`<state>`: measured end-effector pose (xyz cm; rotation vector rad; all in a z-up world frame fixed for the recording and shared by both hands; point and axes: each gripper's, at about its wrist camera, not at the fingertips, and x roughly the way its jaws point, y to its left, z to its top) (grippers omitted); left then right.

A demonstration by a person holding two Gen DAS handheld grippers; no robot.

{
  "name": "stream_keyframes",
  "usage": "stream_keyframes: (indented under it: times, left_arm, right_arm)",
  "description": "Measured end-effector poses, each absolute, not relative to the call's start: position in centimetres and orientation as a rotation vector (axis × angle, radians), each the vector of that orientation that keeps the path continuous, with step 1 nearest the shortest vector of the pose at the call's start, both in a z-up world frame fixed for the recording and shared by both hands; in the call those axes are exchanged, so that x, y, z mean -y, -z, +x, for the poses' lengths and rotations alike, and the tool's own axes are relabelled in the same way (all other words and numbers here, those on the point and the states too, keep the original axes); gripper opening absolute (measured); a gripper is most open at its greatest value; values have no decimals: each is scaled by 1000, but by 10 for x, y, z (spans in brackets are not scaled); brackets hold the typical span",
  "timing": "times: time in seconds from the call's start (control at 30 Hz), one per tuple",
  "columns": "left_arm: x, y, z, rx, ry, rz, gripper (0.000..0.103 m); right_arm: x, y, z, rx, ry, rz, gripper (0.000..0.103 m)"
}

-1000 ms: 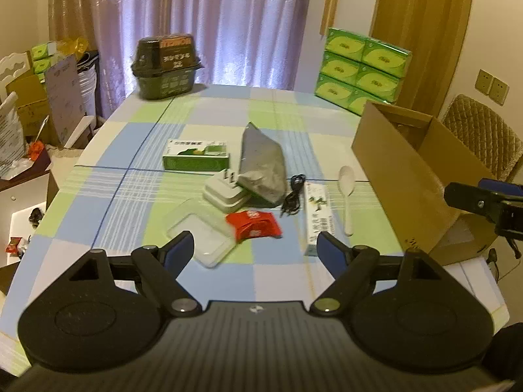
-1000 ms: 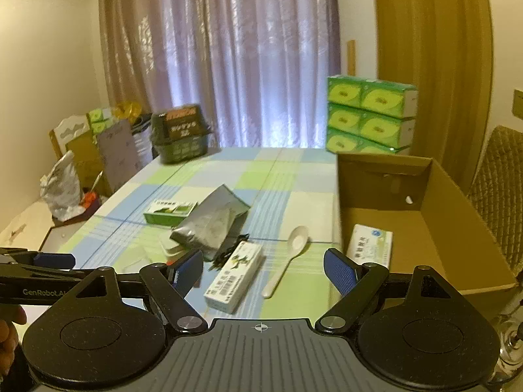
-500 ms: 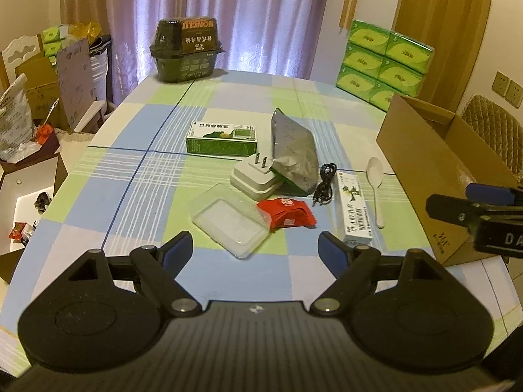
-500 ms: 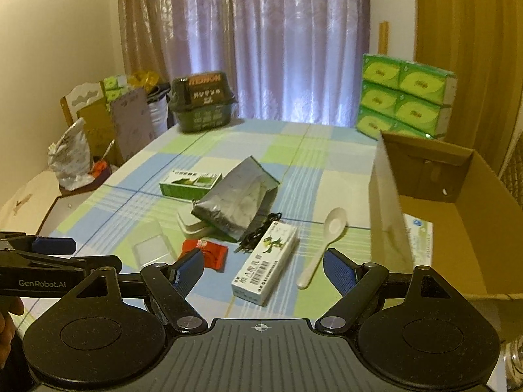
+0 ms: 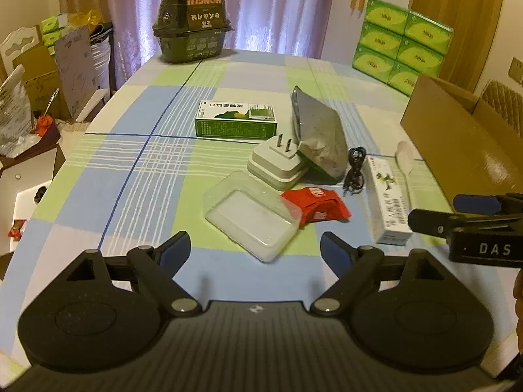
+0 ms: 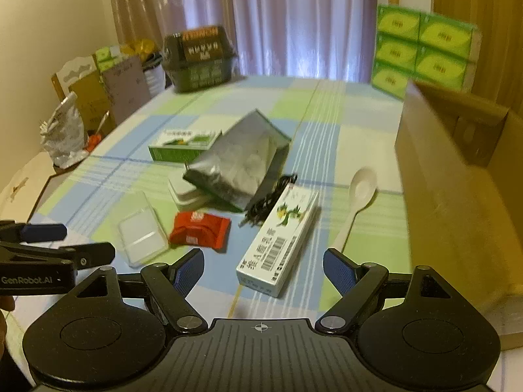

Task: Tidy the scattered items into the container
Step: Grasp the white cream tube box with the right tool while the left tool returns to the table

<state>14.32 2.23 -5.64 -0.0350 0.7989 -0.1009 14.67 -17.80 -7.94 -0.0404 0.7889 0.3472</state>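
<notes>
Grippers have both dropped and closed in on the clutter over the last second; the items sit larger and nearer in each view now than they did. My right gripper (image 6: 263,263) has its jaws spread wide and empty, and the white ointment box (image 6: 280,238) lies straight ahead, its near end between the blue pads. The white spoon (image 6: 354,201) is just beyond and to the right, and the cardboard box (image 6: 457,176), my container, stands further right, close at hand. I judge the ointment box to be my next pick, with a short carry rightward.

My left gripper (image 5: 255,249) is likewise wide apart and holding nothing. The clear plastic tray (image 5: 250,214) lies dead ahead of it, the red packet (image 5: 315,207) touching the tray's right edge, with the white plug adapter (image 5: 278,165), silver pouch (image 5: 322,140) and green box (image 5: 237,120) further out.

Nearly everything is still outside the container.

Everything rests on a checked blue, green and white tablecloth (image 5: 137,176). Beyond are curtains (image 5: 261,3), stacked green tissue packs (image 5: 403,50) and boxes piled off to the left.
</notes>
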Motion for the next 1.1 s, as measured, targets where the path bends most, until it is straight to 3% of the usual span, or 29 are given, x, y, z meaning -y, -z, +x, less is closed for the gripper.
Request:
stream_keyframes:
  times: [0.3, 0.63, 0.73, 0.9, 0.93, 0.97, 1.1]
  left_arm:
    - [-21, 71, 183, -798, 294, 248, 101]
    - [-18, 103, 214, -854, 498, 390, 101]
    - [-23, 106, 218, -868, 479, 343, 101]
    - [-22, 100, 212, -890, 461, 297, 85]
    - [-21, 99, 209, -890, 460, 293, 85]
    - [-20, 98, 206, -892, 461, 285, 85]
    - [-13, 96, 191, -903, 468, 253, 85]
  right_arm:
    - [170, 102, 173, -830, -356, -42, 86]
    - [158, 116, 188, -854, -368, -62, 86]
    - [156, 120, 195, -860, -354, -68, 86]
    - [153, 123, 204, -858, -320, -78, 86]
    - [152, 123, 205, -859, -312, -79, 80]
    - [152, 123, 206, -861, -304, -80, 65]
    - [155, 122, 205, -871, -284, -85, 52]
